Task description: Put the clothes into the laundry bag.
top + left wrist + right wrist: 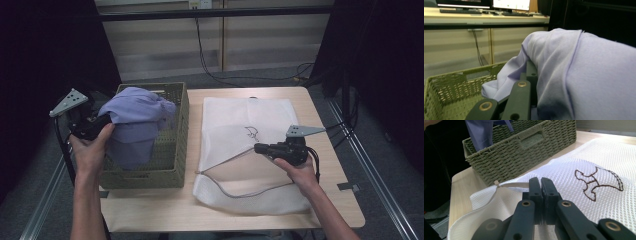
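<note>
A: Which containers appear, taking the woven basket (172,150) as reference?

B: The olive-green woven basket stands on the left part of the wooden table (150,210). Just beside it, on the side away from the left hand, a white mesh laundry bag (240,120) lies flat, bearing a dark embroidered outline motif (599,182). A zip edge (230,187) runs along the bag's near part.

A: What does the basket hold?

B: A lavender garment (135,125). Part of it is lifted above the basket's rim in a bunched mound, while the rest hangs down into the basket's interior. In the left gripper view, bare woven floor shows beside the cloth.

A: And the bag?

B: From these views I cannot tell whether anything lies inside it; its mesh is slightly rumpled.

A: State of the tongs?

B: The left gripper (530,75), at the basket's outer side, has its jaws clamped on a fold of the lavender garment. The right gripper (540,187), over the bag and well apart from the basket, has its jaws pressed together on the mesh near the zip edge, pinching the bag's upper layer.
</note>
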`<state>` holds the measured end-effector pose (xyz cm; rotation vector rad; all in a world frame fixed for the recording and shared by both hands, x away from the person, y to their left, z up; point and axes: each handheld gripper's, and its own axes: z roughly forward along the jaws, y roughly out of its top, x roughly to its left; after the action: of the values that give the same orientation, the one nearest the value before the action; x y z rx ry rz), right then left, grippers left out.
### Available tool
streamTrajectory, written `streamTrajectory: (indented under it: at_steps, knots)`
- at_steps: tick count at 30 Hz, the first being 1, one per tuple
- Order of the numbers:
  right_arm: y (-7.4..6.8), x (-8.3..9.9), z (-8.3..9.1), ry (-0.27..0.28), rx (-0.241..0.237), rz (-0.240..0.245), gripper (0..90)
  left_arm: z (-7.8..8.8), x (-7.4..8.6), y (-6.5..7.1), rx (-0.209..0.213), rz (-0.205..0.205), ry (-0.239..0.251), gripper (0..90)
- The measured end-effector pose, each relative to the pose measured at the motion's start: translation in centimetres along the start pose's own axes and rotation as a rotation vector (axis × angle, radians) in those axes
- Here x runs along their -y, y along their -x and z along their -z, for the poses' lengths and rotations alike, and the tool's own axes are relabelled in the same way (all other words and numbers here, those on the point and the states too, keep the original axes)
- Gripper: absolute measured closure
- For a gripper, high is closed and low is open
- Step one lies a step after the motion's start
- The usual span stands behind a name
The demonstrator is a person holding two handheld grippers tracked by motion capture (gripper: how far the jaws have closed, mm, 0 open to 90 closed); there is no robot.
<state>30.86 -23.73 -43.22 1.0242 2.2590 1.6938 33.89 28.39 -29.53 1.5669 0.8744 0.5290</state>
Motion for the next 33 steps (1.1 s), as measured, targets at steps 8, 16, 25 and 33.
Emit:
streamTrajectory:
  at_steps: [8,16,25,33]
  knots:
    - [0.0,0.0,0.1,0.002,-0.002,0.001,88.2,0.7,-0.8,0.8,-0.011,-0.012,0.056,83.5]
    - [-0.1,-0.1,0.1,0.003,-0.006,0.007,88.3,1.1,-1.4,1.7,0.007,-0.045,0.096,83.4]
    - [-0.2,-0.1,0.2,0.002,-0.006,0.007,88.3,1.3,-1.9,2.6,0.024,-0.040,0.136,83.4]
    - [-0.2,-0.1,0.2,0.001,-0.007,0.006,88.3,2.1,-3.1,4.3,0.065,-0.066,0.175,83.4]
